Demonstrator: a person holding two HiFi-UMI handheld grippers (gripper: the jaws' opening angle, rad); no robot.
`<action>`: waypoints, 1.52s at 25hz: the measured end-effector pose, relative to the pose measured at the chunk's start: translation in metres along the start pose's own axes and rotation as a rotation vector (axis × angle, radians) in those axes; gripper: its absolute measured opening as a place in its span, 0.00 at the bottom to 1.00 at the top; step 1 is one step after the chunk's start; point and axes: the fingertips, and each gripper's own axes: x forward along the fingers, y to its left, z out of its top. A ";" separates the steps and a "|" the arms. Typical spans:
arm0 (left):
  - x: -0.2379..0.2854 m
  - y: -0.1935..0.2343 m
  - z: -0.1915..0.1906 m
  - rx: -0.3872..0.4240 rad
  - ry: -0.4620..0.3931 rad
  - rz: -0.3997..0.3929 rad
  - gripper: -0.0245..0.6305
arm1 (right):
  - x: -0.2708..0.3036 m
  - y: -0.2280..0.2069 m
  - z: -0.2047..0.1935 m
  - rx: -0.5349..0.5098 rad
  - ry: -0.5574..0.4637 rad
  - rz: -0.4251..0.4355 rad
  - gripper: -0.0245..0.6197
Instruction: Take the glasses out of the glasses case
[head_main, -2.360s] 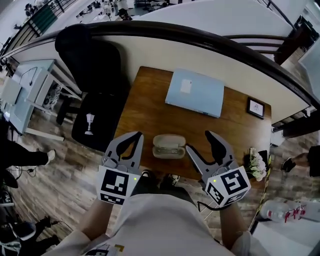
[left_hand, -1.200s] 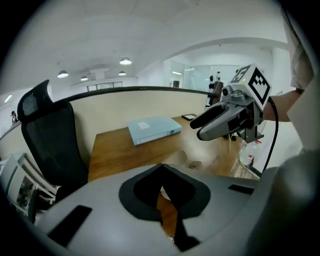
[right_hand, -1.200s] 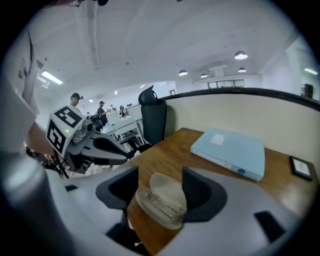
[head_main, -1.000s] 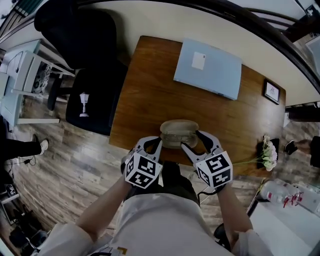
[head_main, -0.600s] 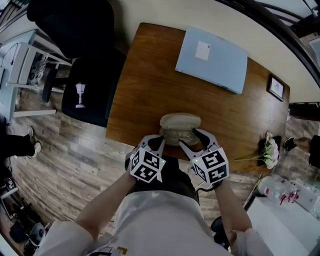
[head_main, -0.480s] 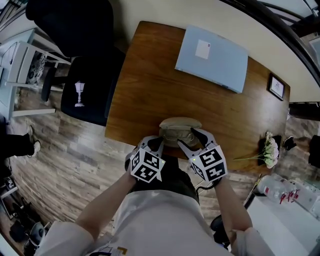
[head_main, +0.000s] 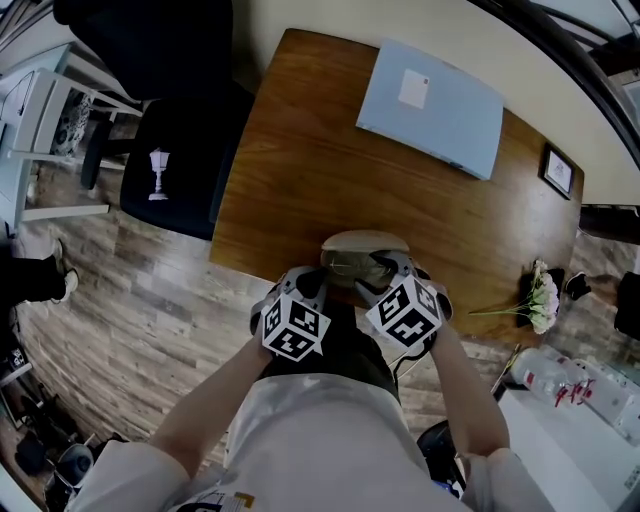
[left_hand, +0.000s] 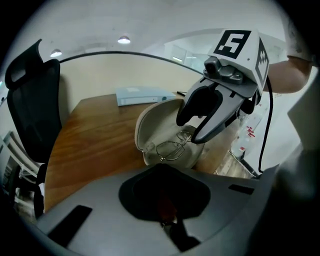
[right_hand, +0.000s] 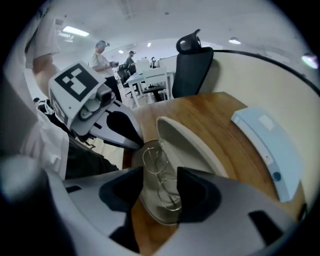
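Over the last half second the right gripper (head_main: 385, 272) has swung in over the open glasses case (head_main: 364, 241), and its marker cube now hangs above the tray. The left gripper (head_main: 308, 286) has barely moved.

In the head view, the case sits at the near edge of the wooden table (head_main: 300, 170), directly in front of the person, with its lid raised on the far side. The glasses (head_main: 352, 265) lie in the tray. The right gripper is over the tray's right part and the left is at its near-left corner, so the right is the nearer one.

In the left gripper view, this gripper (left_hand: 165, 170) has its jaws brought together with nothing between them. The case (left_hand: 150, 120) lies just beyond their tips. The glasses (left_hand: 171, 149) rest inside, and the right gripper (left_hand: 189, 132) comes down onto them from the right.

In the right gripper view, this gripper (right_hand: 160, 176) has its jaws spread. The glasses (right_hand: 154, 160) lie between and just beyond the tips, still in the case (right_hand: 187, 145). Their long axis runs away along the gap toward the left gripper (right_hand: 135, 142), so closing would likely pinch the frame across its narrow width. Whether the pads touch the wire yet cannot be told.
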 end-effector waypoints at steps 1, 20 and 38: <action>0.000 0.000 0.000 0.008 -0.002 0.002 0.04 | 0.002 -0.001 -0.002 -0.039 0.024 -0.004 0.37; -0.001 0.000 -0.001 0.025 -0.016 0.005 0.04 | 0.033 0.004 -0.017 -0.387 0.208 -0.058 0.15; -0.054 0.043 0.044 -0.049 -0.095 0.067 0.04 | -0.056 -0.028 0.039 -0.112 0.031 -0.225 0.06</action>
